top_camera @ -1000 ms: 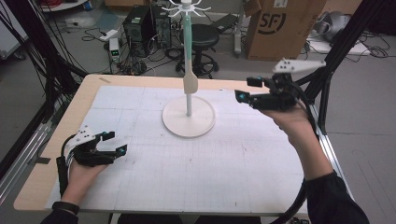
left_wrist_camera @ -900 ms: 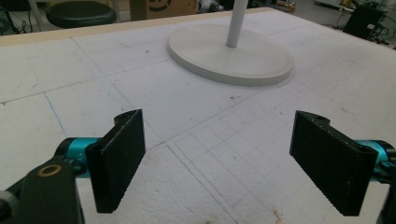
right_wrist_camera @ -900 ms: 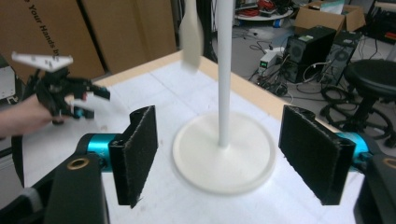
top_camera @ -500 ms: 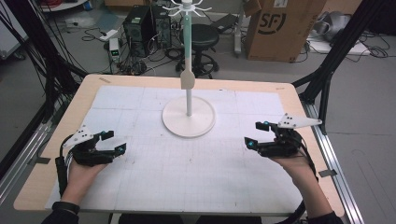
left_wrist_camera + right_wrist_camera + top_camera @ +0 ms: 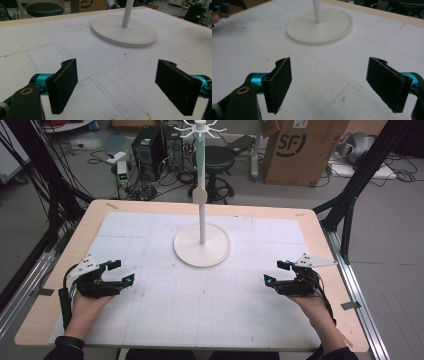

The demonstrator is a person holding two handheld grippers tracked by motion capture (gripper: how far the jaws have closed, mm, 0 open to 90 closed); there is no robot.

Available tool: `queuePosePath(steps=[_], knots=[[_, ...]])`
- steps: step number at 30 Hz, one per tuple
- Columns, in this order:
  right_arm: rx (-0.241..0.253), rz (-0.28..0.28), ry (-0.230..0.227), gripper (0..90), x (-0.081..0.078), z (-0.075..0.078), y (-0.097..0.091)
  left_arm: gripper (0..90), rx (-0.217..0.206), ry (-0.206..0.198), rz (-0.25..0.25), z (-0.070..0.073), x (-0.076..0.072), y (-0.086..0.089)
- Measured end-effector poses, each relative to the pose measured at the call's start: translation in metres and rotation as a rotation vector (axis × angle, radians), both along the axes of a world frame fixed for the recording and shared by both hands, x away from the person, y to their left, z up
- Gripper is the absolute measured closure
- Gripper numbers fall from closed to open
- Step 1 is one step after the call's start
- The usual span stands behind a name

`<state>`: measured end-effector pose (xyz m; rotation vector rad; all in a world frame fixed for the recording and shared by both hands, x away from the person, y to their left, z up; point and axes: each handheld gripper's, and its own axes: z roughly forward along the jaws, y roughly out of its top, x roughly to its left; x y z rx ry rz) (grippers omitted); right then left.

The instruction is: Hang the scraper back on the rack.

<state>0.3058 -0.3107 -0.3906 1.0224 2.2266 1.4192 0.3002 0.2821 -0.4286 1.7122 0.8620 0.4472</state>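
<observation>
Both my claws rest low on the white gridded foam mat (image 5: 150, 320) that covers the pale wooden table (image 5: 330, 227), one at each near corner. My left gripper (image 5: 122, 271) sits at the near left, jaws spread wide with nothing between them; in the left gripper view only bare mat lies between its two black pads (image 5: 62, 85). My right gripper (image 5: 276, 272) sits at the near right, well apart from the left one. Its jaws have just been opening and now stand wide, with nothing between the black pads (image 5: 279, 82) but mat. Between my two claws and farther off stands the white stand with a round flat base and a slim upright pole (image 5: 202, 245), near the middle of the mat. Neither claw touches it. Its pole rises to a ring of small white hooks (image 5: 200, 127) at the top.
</observation>
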Motion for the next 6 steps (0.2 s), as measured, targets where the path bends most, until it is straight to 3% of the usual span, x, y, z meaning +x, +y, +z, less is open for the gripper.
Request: queuePosePath(steps=[6], knots=[[0.000,-0.054,-0.001,19.5,0.0025,-0.0090,-0.0057,18.9,0.006,-0.001,0.001,0.0003,-0.0005,-0.0011]])
